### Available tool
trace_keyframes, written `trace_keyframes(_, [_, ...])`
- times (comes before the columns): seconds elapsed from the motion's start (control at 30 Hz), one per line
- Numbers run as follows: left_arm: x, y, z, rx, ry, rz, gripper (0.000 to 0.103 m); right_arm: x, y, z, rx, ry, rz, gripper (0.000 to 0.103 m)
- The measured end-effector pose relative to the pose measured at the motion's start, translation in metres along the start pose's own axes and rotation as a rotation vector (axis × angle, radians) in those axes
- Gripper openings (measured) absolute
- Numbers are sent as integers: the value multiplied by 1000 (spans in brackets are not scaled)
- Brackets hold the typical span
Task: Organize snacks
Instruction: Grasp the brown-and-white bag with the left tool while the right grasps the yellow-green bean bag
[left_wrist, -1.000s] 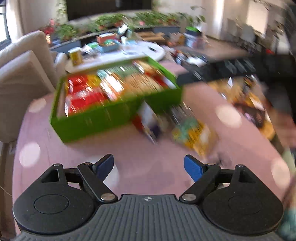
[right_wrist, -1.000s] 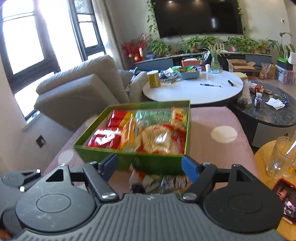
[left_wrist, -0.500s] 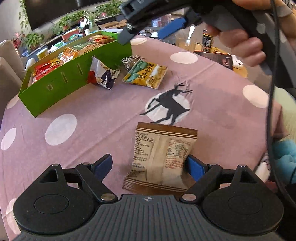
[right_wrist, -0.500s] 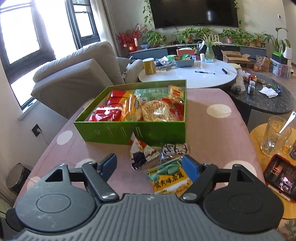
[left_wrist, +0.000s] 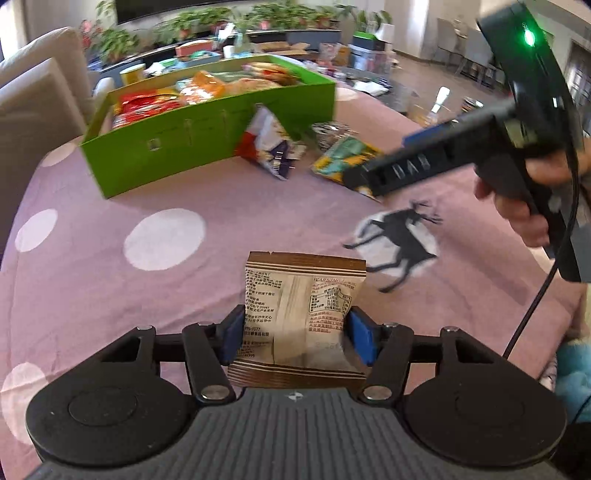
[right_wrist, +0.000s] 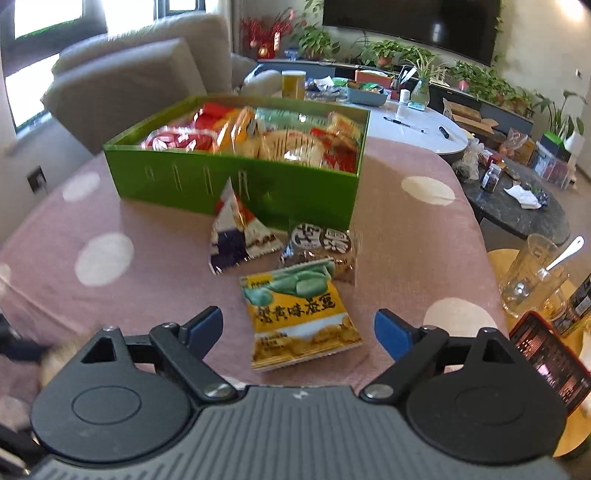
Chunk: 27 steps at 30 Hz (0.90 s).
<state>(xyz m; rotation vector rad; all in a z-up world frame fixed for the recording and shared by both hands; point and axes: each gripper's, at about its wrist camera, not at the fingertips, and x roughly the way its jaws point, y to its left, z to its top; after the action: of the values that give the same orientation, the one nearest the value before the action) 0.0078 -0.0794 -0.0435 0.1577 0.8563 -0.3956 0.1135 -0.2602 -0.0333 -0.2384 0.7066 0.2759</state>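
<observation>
My left gripper (left_wrist: 293, 338) is shut on a brown-and-cream snack packet (left_wrist: 301, 310), its blue pads pressing both sides. A green box (left_wrist: 192, 142) full of snack packs stands on the pink dotted tablecloth beyond. In the right wrist view my right gripper (right_wrist: 299, 328) is open around the near end of a yellow-green bean snack packet (right_wrist: 299, 317). Behind that packet lie a dark round-label packet (right_wrist: 319, 245) and a triangular white, red and purple packet (right_wrist: 238, 232), both in front of the green box (right_wrist: 236, 177). The right gripper also shows in the left wrist view (left_wrist: 373, 177).
A glass mug with a spoon (right_wrist: 535, 277) and a phone in a red case (right_wrist: 550, 363) sit on a yellow side table at the right. A beige sofa (right_wrist: 140, 74) and a white round table (right_wrist: 413, 129) stand beyond the tablecloth's edge.
My left gripper has closed on the brown packet that lay between its open fingers. My right gripper has moved down and forward, so the yellow-green packet now lies between its fingers.
</observation>
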Motion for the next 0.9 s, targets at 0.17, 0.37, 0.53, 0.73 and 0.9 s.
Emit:
trace_keyframes(0.17, [-4, 15, 1, -51, -19, 32, 55, 14, -8, 0, 14, 32, -20, 79])
trace_keyframes(0.37, [-6, 26, 3, -84, -34, 56, 55, 21, -7, 4, 40, 39, -6, 79])
trace_keyframes(0.53, [-6, 27, 3, -97, -36, 60, 55, 24, -3, 2, 27, 33, -16, 78])
trace_keyframes(0.73, [-6, 28, 4, -111, -45, 62, 55, 16, -2, 3, 61, 27, 11, 76])
trace_keyframes(0.9, [-10, 30, 5, -123, -60, 66, 55, 4, -1, 2, 100, 17, 45, 75])
